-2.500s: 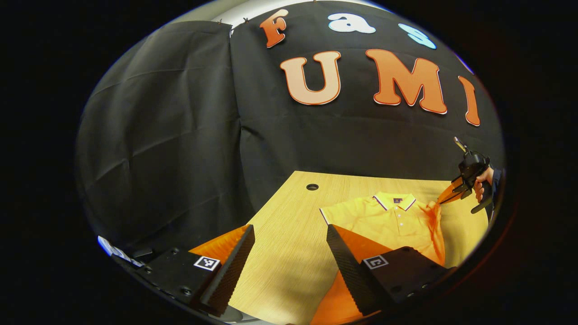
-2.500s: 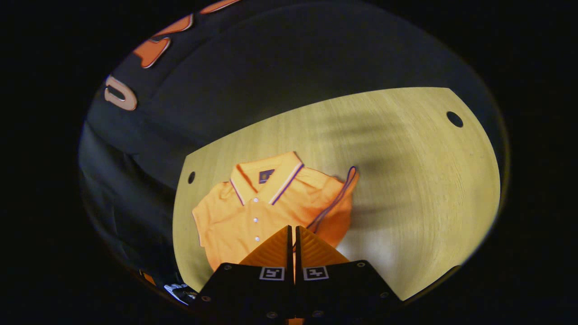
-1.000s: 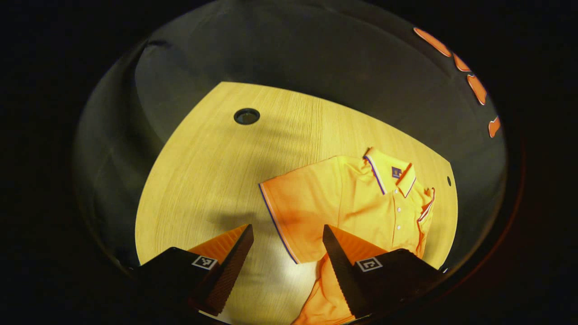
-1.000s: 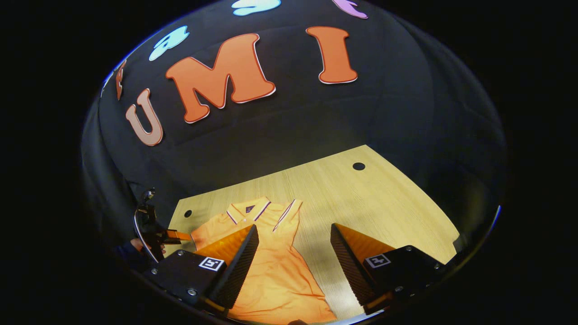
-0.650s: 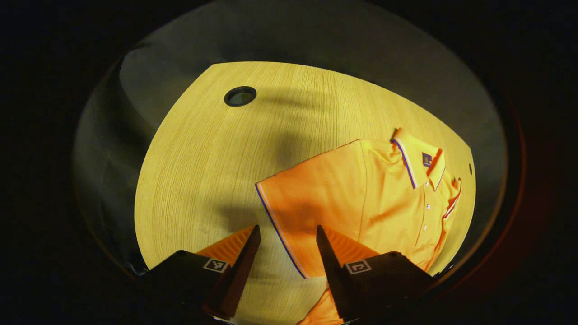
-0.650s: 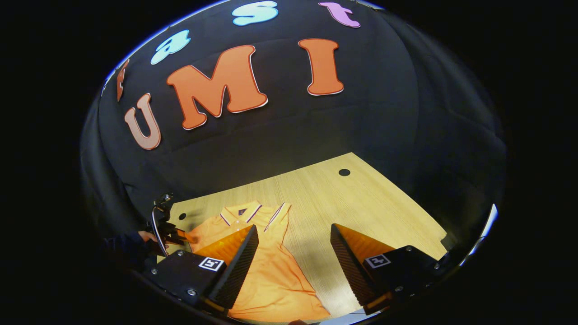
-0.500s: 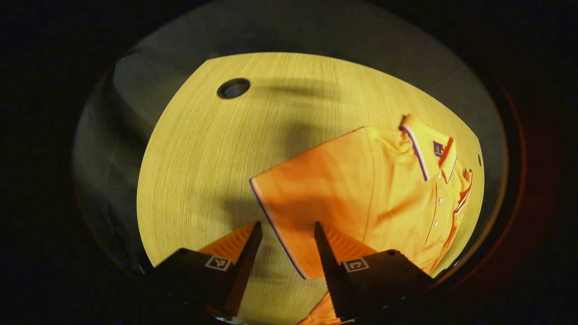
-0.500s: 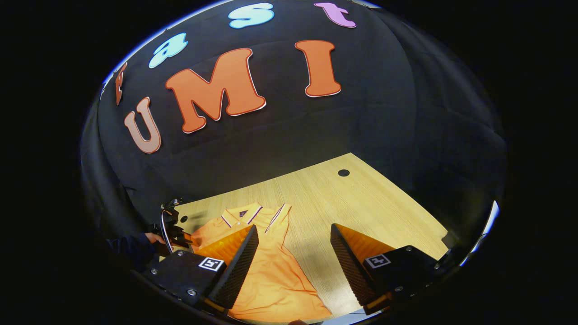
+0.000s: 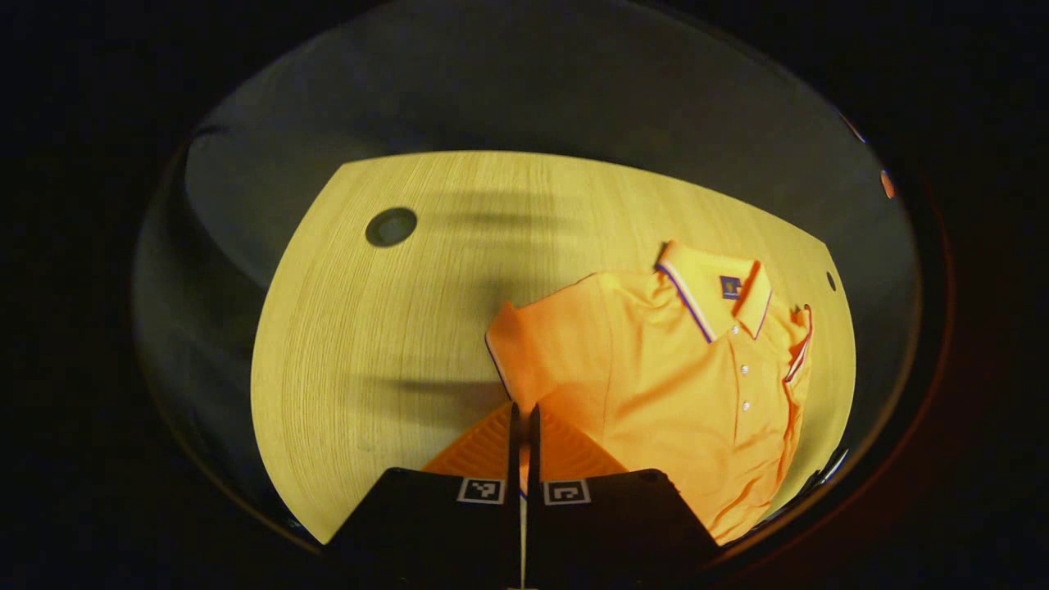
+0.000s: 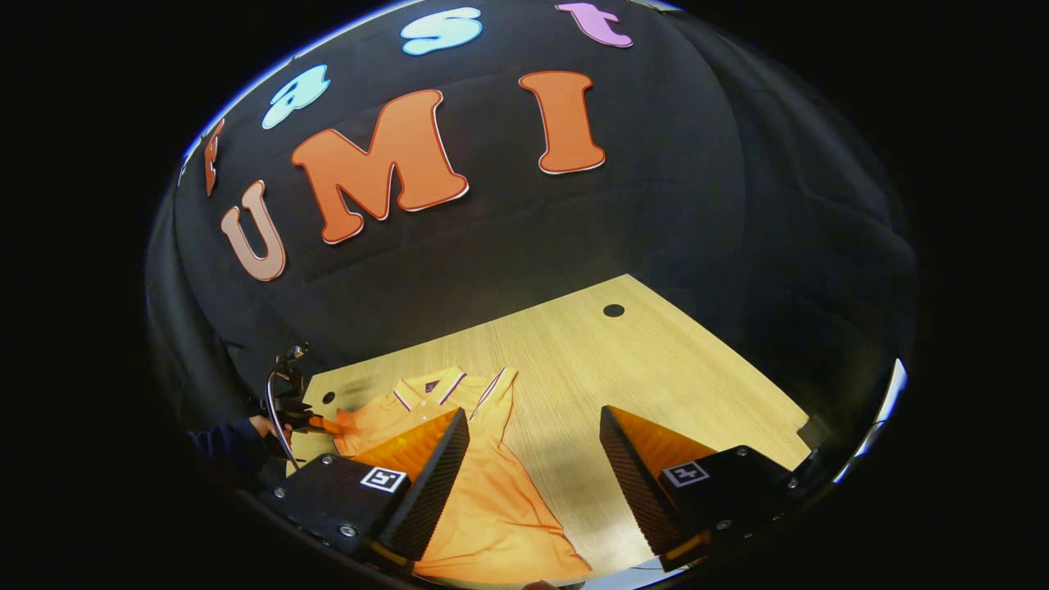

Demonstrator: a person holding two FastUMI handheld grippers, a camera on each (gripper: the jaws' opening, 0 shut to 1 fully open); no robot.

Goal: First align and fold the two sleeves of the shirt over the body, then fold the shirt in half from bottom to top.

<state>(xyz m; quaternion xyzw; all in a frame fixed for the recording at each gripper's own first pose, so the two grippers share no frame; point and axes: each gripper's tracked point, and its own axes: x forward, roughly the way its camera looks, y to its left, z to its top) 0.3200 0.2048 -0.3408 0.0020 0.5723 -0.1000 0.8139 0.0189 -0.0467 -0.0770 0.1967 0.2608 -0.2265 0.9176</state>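
Observation:
An orange polo shirt point(image 9: 680, 369) with a striped collar lies face up on the wooden table point(image 9: 369, 344). In the left gripper view, my left gripper point(image 9: 522, 412) is shut on the trimmed hem of the near sleeve point(image 9: 524, 344), which bunches up off the table. The far sleeve point(image 9: 799, 344) lies folded over the body. In the right gripper view, my right gripper point(image 10: 533, 442) hovers open above the shirt point(image 10: 492, 492), nothing between its fingers. The left gripper point(image 10: 311, 424) shows far left there, held by a hand point(image 10: 262, 426) at the sleeve.
Round cable holes sit in the table near its back corners point(image 9: 391, 227) point(image 10: 613, 310). The black cloth wall stands right behind the table. Bare wood stretches to the right of the shirt in the right gripper view point(image 10: 656, 369).
My left gripper's fingers have closed on the sleeve hem, and the sleeve, flat a moment ago, now bunches upward. The right gripper stays open and has hardly moved.

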